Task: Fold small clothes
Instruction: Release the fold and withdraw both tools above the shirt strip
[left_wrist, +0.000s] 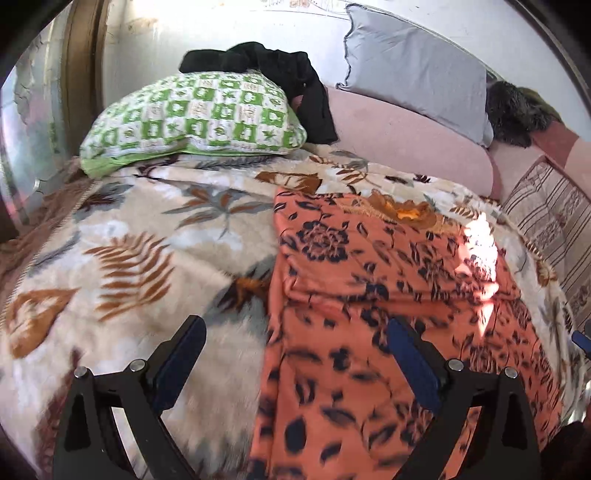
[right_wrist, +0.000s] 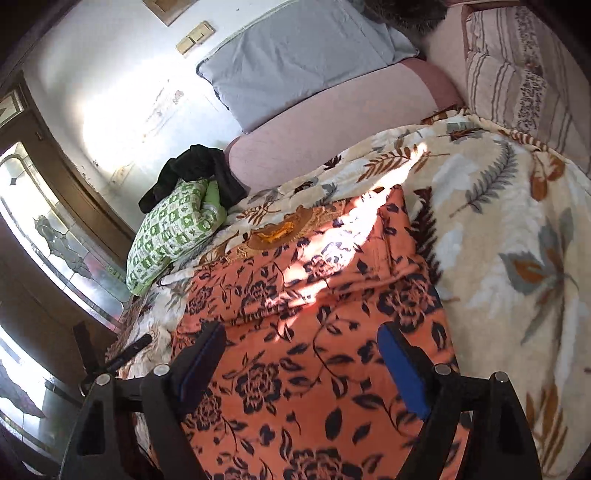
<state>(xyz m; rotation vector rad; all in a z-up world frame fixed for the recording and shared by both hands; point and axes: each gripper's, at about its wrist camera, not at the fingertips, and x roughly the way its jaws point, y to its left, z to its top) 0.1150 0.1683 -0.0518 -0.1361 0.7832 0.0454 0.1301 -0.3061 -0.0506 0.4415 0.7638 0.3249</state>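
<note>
Left wrist view: left gripper (left_wrist: 295, 343) hangs above the bed, jaws spread wide, nothing between the blue pads. Orange floral garment (left_wrist: 388, 295) lies flat on the leaf-print blanket (left_wrist: 129, 240), one fold line crossing it; its left edge runs below the gap between the fingers. Sun patch on the garment's far right part. Green checked pillow (left_wrist: 192, 118) sits beyond the garment to the left, black cloth (left_wrist: 295, 77) draped on it. Grey pillow (left_wrist: 413, 66) leans on the pink bolster (left_wrist: 406, 144) beyond the garment.

Right wrist view: right gripper (right_wrist: 301, 350) released, jaws wide apart, empty, above the garment's near half. Blanket is bare right of the garment.
</note>
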